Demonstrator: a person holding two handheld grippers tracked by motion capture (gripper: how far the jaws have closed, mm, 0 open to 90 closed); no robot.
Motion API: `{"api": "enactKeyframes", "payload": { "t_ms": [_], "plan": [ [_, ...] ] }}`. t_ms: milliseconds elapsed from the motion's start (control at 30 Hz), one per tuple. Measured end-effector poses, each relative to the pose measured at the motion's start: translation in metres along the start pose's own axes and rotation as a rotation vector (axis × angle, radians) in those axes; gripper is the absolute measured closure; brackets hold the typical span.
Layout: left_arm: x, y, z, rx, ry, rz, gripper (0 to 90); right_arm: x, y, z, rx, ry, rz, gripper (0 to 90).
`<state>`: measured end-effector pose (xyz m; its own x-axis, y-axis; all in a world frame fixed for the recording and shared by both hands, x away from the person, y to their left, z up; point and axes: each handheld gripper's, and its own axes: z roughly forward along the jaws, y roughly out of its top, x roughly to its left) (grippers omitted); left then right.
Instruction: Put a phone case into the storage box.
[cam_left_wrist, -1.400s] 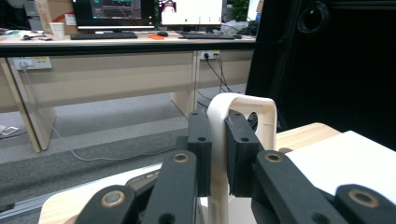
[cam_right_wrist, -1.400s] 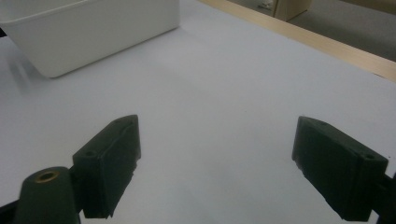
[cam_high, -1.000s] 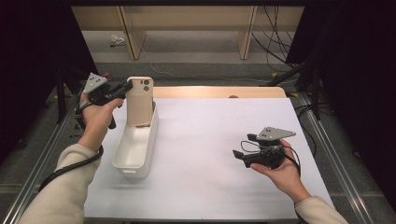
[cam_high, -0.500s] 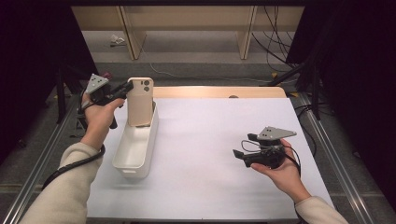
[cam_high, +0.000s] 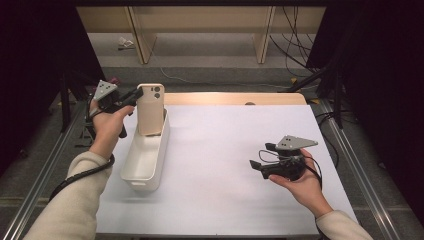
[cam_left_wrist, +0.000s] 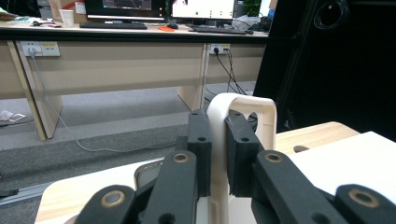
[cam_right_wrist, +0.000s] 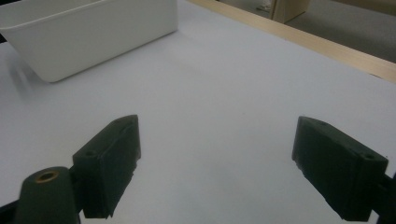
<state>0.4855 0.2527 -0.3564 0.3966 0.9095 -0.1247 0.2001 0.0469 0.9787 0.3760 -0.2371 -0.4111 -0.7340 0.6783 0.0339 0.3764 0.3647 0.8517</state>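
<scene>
A beige phone case (cam_high: 151, 107) with a camera cut-out stands upright at the far end of a long white bin (cam_high: 145, 160). My left gripper (cam_high: 139, 96) reaches in level from the left and is shut on the case's upper edge. In the left gripper view the black jaws press on both faces of the cream case (cam_left_wrist: 243, 100), which rises above my left gripper (cam_left_wrist: 218, 149). My right gripper (cam_high: 256, 166) rests low over the white table at the right, pointing left, open. In the right gripper view my right gripper (cam_right_wrist: 219, 158) has nothing between its jaws, and the bin (cam_right_wrist: 93, 32) lies ahead.
A white sheet (cam_high: 235, 150) covers the table, with a wooden strip (cam_high: 230, 98) along the far edge. Beyond the table are desk legs and cables (cam_high: 295, 55) on the floor. Dark frames flank both sides.
</scene>
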Motion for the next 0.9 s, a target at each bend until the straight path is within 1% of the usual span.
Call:
{"api": "enactKeyframes", "payload": {
  "t_ms": [233, 500, 600, 900],
  "plan": [
    [0.004, -0.002, 0.001, 0.001, 0.012, -0.008, 81.9, 0.0, 0.0, 0.0, 0.002, 0.002, -0.001, 16.1],
    [0.007, -0.007, 0.004, 0.014, 0.023, -0.016, 81.9, 0.0, 0.0, 0.0, 0.0, 0.002, 0.001, 16.1],
    [0.008, -0.01, 0.006, 0.022, 0.029, -0.008, 81.9, 0.0, 0.0, 0.0, 0.004, 0.003, 0.002, 16.1],
    [0.01, -0.012, 0.007, 0.023, 0.028, -0.012, 81.9, 0.001, -0.001, 0.001, 0.006, 0.003, 0.002, 16.1]
  ]
}}
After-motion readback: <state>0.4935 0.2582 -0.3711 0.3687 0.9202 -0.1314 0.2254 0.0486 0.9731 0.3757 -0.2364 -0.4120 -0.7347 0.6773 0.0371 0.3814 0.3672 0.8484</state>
